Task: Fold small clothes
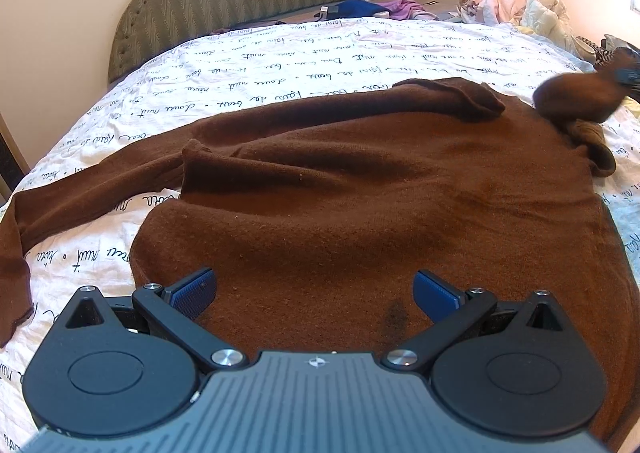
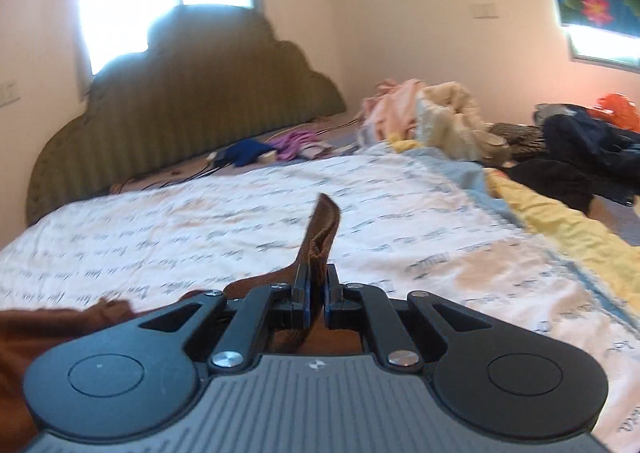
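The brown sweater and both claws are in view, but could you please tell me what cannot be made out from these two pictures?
- Left wrist view: the brown sweater's near hem, hidden behind the open left claw.
- Left wrist view: the right claw, motion-blurred and cut off by the right edge.
- Right wrist view: the sleeve below the right claw, hidden by the claw's body.
- Right wrist view: the bedsheet print, blurred.

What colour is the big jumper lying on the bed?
The jumper is dark brown all over, with no pattern. The left wrist view shows it best.
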`<state>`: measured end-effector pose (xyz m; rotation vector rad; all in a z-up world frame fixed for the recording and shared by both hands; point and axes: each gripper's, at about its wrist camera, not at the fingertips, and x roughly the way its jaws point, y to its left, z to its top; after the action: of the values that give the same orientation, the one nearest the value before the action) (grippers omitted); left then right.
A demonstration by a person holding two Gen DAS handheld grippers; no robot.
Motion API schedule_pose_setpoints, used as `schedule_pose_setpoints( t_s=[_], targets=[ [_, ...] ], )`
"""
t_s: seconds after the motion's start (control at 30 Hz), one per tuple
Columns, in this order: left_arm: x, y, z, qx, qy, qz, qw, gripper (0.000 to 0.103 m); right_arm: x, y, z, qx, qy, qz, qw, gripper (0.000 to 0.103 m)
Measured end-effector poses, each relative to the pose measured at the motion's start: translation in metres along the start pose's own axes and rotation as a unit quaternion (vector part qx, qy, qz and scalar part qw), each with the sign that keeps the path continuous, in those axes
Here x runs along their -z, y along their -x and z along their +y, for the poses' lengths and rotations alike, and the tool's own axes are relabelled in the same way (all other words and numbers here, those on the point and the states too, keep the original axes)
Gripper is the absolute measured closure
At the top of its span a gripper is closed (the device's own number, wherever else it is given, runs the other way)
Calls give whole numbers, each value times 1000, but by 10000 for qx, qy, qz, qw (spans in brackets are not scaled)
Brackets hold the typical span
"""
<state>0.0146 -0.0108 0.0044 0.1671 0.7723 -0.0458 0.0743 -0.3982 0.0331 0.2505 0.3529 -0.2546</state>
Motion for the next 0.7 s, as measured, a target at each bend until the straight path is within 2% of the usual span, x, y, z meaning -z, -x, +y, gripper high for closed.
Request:
schedule_pose_setpoints(
  t_s=[0.17,0.33,0.6,0.7],
  targets=[
    [0,1,-1,2,-11,-4,10000,0,-6,13,-71,678,-895,-172,9935,97],
    [0,1,0,-10,-35,-17,10000,0,11,26,-121,1173,-1535,-160,9810,97],
    [0,2,7,-39,64,-21,10000,0,15,56,-156,2012,-1794,-348,9624,97],
    [-2,2,11,15,52,0,10000,0,14,50,-161,2319,-1606,16,9594,97]
  ],
)
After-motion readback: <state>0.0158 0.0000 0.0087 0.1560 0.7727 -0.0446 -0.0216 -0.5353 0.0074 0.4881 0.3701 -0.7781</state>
